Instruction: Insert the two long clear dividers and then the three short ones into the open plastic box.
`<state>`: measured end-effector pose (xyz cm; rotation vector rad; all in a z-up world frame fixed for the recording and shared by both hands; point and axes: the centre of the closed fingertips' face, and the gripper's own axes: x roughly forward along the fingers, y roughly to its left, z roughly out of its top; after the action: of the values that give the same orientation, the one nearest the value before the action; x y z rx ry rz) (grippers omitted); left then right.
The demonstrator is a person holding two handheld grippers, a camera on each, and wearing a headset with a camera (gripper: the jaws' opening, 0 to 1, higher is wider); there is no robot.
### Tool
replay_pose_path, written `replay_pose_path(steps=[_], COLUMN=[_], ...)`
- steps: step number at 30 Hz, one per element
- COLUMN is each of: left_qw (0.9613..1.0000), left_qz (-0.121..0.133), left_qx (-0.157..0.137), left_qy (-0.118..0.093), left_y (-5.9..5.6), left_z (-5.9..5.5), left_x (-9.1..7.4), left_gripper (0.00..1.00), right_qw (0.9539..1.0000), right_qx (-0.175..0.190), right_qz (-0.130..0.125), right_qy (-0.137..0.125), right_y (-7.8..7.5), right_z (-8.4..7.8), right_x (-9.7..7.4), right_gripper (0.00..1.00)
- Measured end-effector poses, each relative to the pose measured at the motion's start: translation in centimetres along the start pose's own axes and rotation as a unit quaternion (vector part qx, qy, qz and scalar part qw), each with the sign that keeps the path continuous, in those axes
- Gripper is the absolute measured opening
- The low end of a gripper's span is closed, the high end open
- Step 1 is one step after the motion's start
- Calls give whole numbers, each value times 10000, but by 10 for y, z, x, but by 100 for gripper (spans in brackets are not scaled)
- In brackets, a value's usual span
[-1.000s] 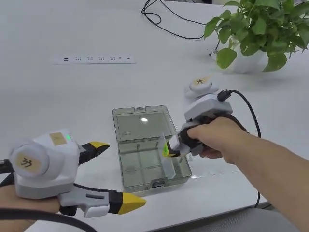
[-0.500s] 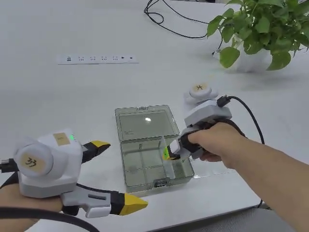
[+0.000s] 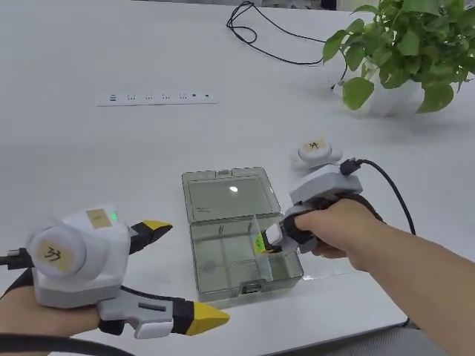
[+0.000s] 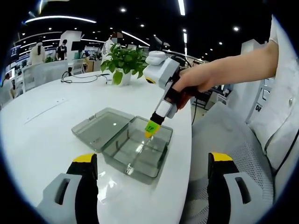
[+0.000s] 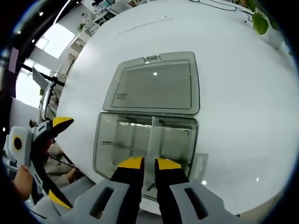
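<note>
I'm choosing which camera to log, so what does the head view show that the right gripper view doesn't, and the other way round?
Head view: the hand holding the right gripper, and the plant's white pot. Right gripper view: a top-down look at the clear divider gripped between its tips, and a bright window. Both: the open plastic box and the left gripper, jaws open.
</note>
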<state>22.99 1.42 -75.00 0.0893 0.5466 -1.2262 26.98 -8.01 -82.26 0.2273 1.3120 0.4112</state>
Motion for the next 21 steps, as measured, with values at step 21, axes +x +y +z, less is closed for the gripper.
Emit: replay_pose_path(steps=[21], left_qw=[9997], left_qz=[235], left_qx=[-73], left_qy=[-36], left_y=[2], left_z=[7], left_x=[-5], left_gripper=[100], right_qw=[9948], right_qx=[-227], right_qz=[627], right_qy=[-773], right_y=[10], right_z=[24], right_x=[-35], right_gripper=[19])
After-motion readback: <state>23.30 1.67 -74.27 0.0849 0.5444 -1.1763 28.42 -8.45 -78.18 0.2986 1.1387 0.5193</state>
